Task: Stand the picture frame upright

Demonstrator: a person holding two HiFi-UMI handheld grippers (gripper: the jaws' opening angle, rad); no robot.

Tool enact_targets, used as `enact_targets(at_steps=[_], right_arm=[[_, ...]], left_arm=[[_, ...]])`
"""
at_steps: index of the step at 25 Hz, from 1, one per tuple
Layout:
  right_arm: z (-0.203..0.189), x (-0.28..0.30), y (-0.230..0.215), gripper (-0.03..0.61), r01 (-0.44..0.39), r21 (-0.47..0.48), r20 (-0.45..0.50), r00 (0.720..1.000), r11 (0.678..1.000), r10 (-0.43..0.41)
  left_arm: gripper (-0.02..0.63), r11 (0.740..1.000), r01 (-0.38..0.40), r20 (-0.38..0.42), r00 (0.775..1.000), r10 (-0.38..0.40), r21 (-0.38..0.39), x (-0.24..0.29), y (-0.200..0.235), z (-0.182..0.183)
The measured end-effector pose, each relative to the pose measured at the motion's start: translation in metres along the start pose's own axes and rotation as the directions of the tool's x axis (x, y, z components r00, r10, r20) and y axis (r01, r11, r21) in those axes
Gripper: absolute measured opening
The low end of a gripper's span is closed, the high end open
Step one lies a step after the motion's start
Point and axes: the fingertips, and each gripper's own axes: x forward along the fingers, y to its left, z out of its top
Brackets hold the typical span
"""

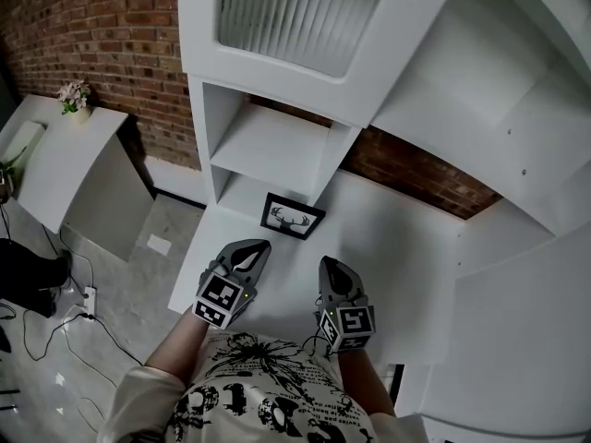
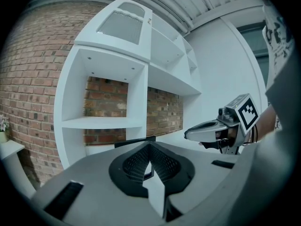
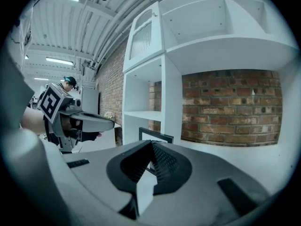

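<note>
The picture frame (image 1: 292, 217) is black with a white print of antlers. It stands on the white counter (image 1: 388, 238), just in front of the shelf unit's post. In the right gripper view the frame (image 3: 156, 135) looks upright; in the left gripper view only its top edge (image 2: 134, 143) shows above the jaws. Both grippers are back from it, near the person's body, and touch nothing. My left gripper (image 1: 251, 247) (image 2: 149, 146) is shut and empty. My right gripper (image 1: 329, 264) (image 3: 151, 145) is shut and empty too.
A white shelf unit (image 1: 277, 141) with open compartments rises behind the frame against a brick wall (image 1: 102, 35). At the left a lower white table (image 1: 55, 155) carries a small flower pot (image 1: 74, 97). Cables (image 1: 55, 321) lie on the floor. Another person (image 3: 69, 83) stands far off.
</note>
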Motion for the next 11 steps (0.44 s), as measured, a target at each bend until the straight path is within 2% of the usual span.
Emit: enact_targets(at_steps=[11], right_arm=[[0.007, 0.008, 0.009, 0.003, -0.025, 0.005, 0.019, 1.0, 1.0, 0.025]], left_arm=[[0.009, 1.0, -0.012, 0.031, 0.999, 0.013, -0.011, -0.004, 0.013, 0.015]])
